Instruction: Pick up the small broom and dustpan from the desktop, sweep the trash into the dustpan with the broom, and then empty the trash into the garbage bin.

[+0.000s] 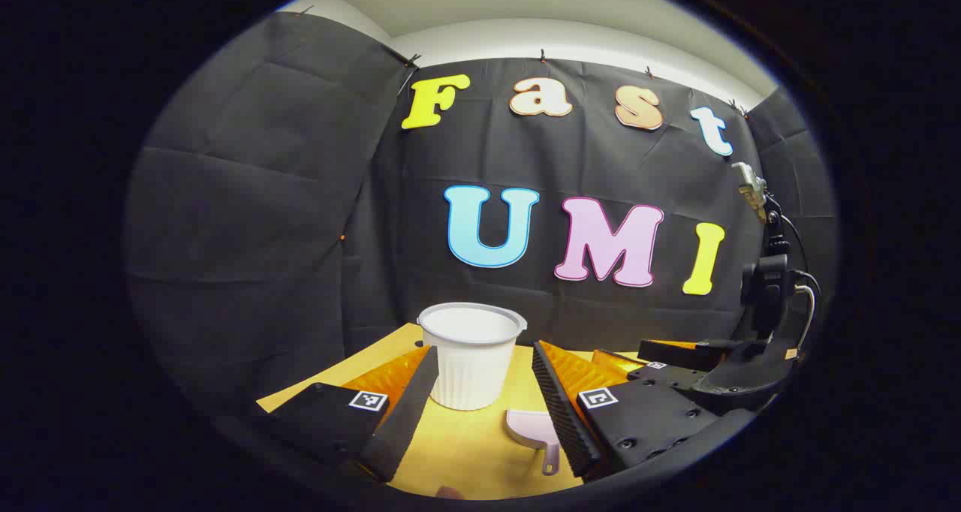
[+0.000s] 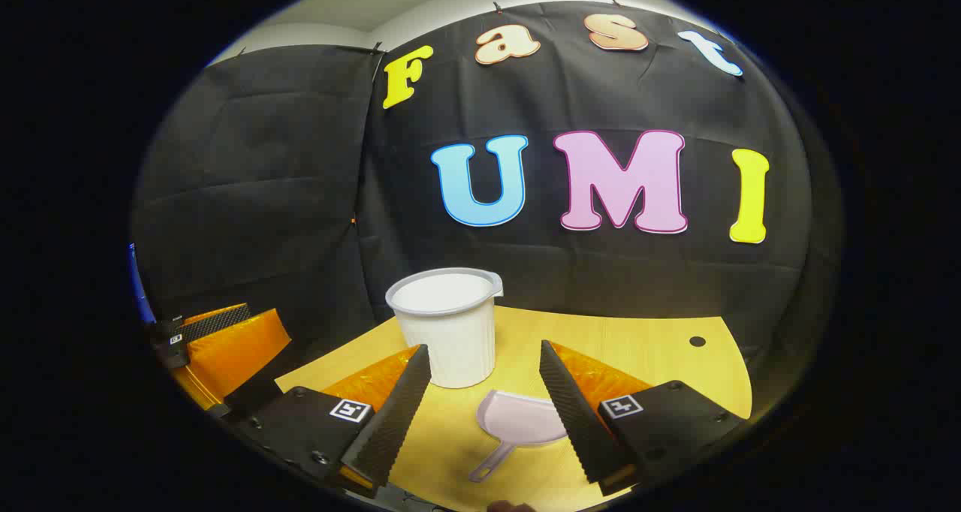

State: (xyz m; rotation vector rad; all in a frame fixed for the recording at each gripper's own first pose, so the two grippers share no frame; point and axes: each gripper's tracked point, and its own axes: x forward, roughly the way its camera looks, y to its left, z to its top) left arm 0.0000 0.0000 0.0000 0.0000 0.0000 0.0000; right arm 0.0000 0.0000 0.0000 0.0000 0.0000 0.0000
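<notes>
Left gripper (image 1: 480, 399): fingers spread wide, holding nothing.
Garbage bin (image 1: 471, 356): upright on table (image 1: 458, 452), 12 o'clock.
Dustpan (image 1: 534, 433): lying flat, 5 o'clock of bin.
Right gripper (image 1: 679, 358): 3 o'clock.

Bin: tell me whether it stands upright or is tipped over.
Upright. The bin stands on its base on the desk with its open rim facing up; the dustpan lies in front of it.

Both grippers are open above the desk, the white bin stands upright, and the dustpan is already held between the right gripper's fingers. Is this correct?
Not quite. In the right gripper view the dustpan lies on the desk, not held. The right gripper is open above it. The rest holds: the left gripper is open too, and the bin stands upright.
</notes>
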